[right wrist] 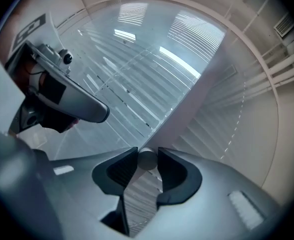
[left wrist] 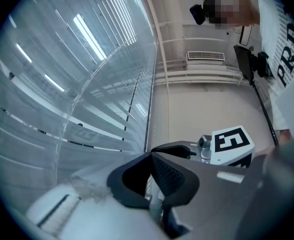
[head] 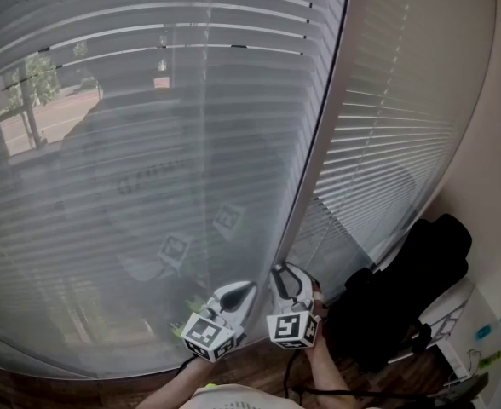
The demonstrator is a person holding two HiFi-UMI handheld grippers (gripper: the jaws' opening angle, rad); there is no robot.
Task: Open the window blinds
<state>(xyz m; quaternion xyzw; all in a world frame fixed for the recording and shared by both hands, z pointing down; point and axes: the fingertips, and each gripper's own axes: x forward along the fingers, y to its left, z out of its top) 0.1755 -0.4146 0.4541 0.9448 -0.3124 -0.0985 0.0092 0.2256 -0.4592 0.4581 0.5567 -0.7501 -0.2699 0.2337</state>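
Closest, the right gripper (right wrist: 147, 153) pinches the round tilt wand (right wrist: 147, 160) end-on. Beside it, the left gripper (left wrist: 152, 156) has its jaws meeting at the tips, seemingly on nothing. Beyond, the window blinds (head: 148, 160) hang full-length, their slats giving only a hazy view outside. The wand probably wants rolling about its own axis under a steady squeeze, without tugging.

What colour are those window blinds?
White, with thin horizontal slats; the window blinds show best in the head view.
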